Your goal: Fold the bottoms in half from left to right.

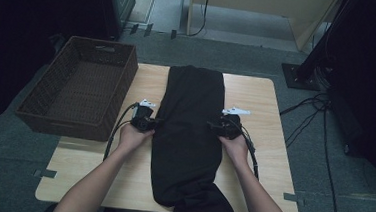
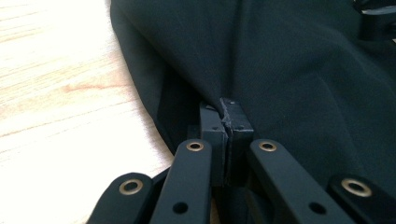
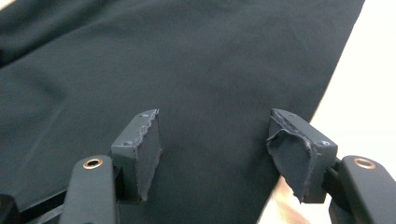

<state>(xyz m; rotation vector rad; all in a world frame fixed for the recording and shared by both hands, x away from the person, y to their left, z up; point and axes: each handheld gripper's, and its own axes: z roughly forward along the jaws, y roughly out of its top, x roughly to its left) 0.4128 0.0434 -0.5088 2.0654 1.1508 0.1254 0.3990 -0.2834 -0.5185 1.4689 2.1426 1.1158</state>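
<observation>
A long black garment (image 1: 189,136) lies folded lengthwise down the middle of a light wooden table (image 1: 265,156), and its near end hangs over the front edge. My left gripper (image 1: 153,122) sits at the garment's left edge. In the left gripper view its jaws are pressed together (image 2: 226,116) with a fold of the black cloth (image 2: 289,70) pinched at their tips. My right gripper (image 1: 213,126) is at the garment's right edge. Its pads stand apart (image 3: 215,144) just over the flat cloth (image 3: 187,60), with nothing gripped between them.
A dark brown wicker basket (image 1: 79,86) stands at the table's left side, overhanging the edge, with nothing visible inside. Bare wood (image 2: 56,93) runs along both sides of the garment. Cables and dark equipment stands (image 1: 319,70) are on the floor to the right.
</observation>
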